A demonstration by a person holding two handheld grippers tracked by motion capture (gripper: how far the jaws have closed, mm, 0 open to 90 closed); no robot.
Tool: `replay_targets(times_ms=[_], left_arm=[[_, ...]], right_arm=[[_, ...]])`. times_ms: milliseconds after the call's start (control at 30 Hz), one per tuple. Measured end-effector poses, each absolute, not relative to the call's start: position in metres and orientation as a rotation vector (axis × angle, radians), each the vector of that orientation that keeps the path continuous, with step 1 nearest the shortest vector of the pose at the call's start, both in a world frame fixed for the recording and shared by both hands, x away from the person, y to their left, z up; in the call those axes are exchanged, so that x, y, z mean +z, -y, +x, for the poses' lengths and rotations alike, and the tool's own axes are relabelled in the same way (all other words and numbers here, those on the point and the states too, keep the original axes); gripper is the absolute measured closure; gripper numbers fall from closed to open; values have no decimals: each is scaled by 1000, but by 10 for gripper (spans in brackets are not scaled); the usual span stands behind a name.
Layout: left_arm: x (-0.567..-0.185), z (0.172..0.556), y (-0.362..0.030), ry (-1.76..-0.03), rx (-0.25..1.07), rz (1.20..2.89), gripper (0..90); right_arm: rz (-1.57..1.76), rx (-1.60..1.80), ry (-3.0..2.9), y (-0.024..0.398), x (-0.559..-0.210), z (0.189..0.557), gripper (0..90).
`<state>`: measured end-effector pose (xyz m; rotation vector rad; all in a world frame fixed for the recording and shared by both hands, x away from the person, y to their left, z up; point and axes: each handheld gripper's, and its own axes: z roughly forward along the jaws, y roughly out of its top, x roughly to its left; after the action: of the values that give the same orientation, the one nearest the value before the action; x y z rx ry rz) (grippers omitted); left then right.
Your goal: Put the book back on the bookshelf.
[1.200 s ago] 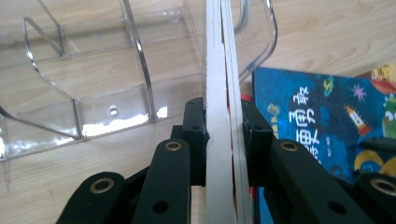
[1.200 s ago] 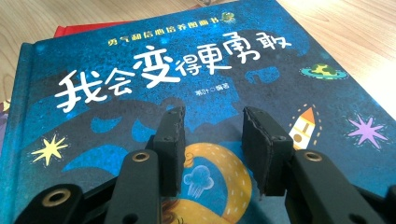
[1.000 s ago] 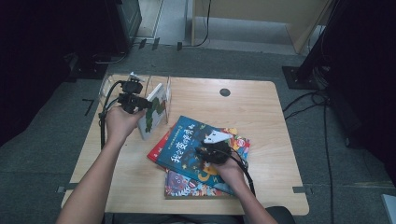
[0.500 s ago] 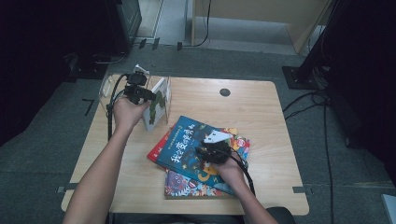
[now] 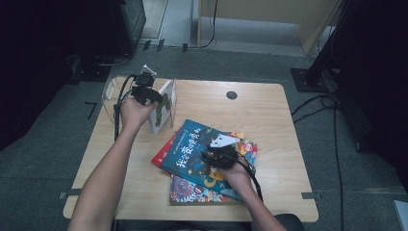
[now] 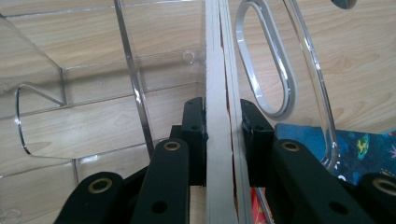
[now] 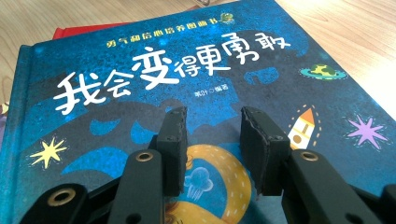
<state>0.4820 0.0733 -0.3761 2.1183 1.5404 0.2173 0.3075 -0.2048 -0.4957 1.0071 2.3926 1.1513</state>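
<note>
We saw a wooden table (image 5: 269, 110) bearing a clear rack (image 5: 111, 91) at upper left and stacked books (image 5: 202, 163) at centre.

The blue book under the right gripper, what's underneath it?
Under the blue book lie a red-covered book and a colourful picture book; only their edges show. The table bears the stack.

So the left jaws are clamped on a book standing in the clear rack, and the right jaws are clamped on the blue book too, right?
Only partly. The left gripper does clamp the upright book in the clear rack. The right gripper stands open above the blue book, gripping nothing, as the right gripper view shows.
</note>
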Motion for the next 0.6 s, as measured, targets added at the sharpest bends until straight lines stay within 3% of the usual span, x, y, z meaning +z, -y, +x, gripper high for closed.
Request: replay_targets(times_ms=[367,600], left_arm=[[-376,482,-73,-1538,198,2162,751],[-362,476,-81,-1509,154,2115,697]], right_arm=[[1008,1151,-2393,205,-496,307,621],[1010,1154,-2393,205,-496,308,620]])
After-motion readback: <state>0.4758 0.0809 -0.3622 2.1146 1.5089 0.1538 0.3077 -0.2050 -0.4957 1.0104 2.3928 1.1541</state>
